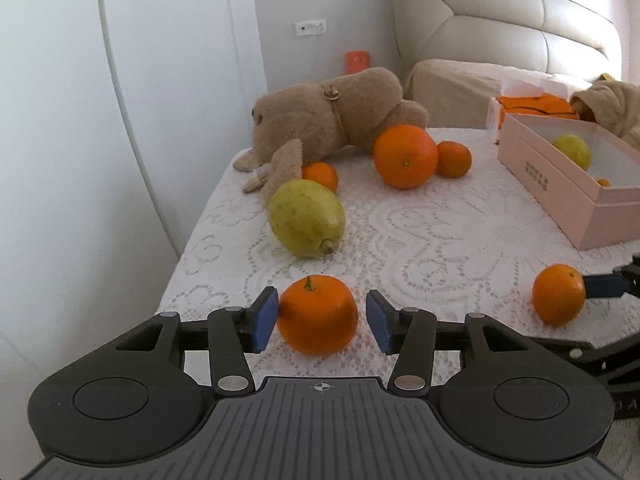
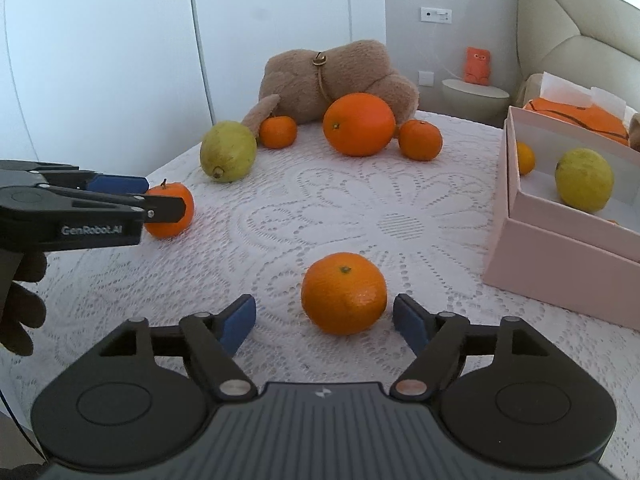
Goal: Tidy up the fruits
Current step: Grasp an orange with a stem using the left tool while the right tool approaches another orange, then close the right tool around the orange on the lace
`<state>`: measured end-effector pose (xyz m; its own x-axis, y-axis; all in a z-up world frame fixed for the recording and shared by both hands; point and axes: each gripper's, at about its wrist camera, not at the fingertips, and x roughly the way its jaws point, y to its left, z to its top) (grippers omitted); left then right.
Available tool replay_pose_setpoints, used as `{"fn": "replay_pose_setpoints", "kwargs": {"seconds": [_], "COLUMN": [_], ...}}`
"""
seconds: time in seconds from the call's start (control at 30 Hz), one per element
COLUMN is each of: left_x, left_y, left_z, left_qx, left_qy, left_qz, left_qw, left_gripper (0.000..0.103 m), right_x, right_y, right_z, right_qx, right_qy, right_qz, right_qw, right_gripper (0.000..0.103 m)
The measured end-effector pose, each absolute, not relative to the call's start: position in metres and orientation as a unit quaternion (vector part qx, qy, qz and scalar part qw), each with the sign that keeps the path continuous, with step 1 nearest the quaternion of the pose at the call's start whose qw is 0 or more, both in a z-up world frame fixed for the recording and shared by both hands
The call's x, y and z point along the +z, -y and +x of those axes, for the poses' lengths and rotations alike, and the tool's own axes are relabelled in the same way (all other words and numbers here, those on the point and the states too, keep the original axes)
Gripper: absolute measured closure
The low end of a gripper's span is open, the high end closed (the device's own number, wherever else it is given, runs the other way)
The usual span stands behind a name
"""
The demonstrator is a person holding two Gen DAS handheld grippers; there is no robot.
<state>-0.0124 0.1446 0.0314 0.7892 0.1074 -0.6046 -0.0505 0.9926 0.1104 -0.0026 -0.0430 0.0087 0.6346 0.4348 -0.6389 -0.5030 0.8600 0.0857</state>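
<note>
My left gripper (image 1: 322, 320) is open around a small tangerine (image 1: 317, 314) on the lace cloth; its left pad touches the fruit, the right pad stands apart. It also shows in the right wrist view (image 2: 160, 200) with that tangerine (image 2: 170, 212). My right gripper (image 2: 324, 322) is open, with another tangerine (image 2: 344, 293) just ahead between its fingertips, untouched. A green pear (image 1: 306, 218), a large orange (image 1: 405, 156) and two small tangerines (image 1: 453, 159) (image 1: 320, 176) lie further back. A pink box (image 2: 560, 256) at right holds a green pear (image 2: 584, 180) and a tangerine (image 2: 525, 158).
A brown plush toy (image 1: 320, 120) lies at the back of the lace-covered table (image 2: 360, 208). The table's left edge drops off beside a white wardrobe (image 1: 120, 100). An orange basketball-patterned item (image 2: 580, 118) sits behind the box. A bed headboard (image 1: 500, 20) stands at back right.
</note>
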Motion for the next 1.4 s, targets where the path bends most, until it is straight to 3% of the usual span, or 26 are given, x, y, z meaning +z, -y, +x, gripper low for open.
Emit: {"fn": "replay_pose_setpoints", "kwargs": {"seconds": [0.8, 1.07, 1.2, 1.4], "left_x": [0.017, 0.016, 0.014, 0.016], "left_y": [-0.17, -0.139, -0.132, -0.134], "left_z": [-0.005, -0.031, -0.035, -0.039], "left_qx": [-0.032, -0.081, -0.093, -0.088], "left_qy": [-0.332, -0.33, -0.334, -0.332], "left_qz": [-0.09, -0.072, -0.079, -0.087], "left_qw": [0.938, 0.938, 0.935, 0.935], "left_gripper": [0.05, 0.05, 0.05, 0.05], "right_x": [0.006, 0.005, 0.007, 0.01], "right_y": [0.034, 0.024, 0.035, 0.054], "right_z": [-0.002, -0.005, -0.007, -0.01], "right_qx": [0.263, 0.249, 0.256, 0.212], "right_qy": [-0.348, -0.369, -0.365, -0.365], "right_qz": [-0.075, -0.079, -0.055, -0.038], "right_qw": [0.897, 0.892, 0.893, 0.906], "right_gripper": [0.017, 0.003, 0.004, 0.015]}}
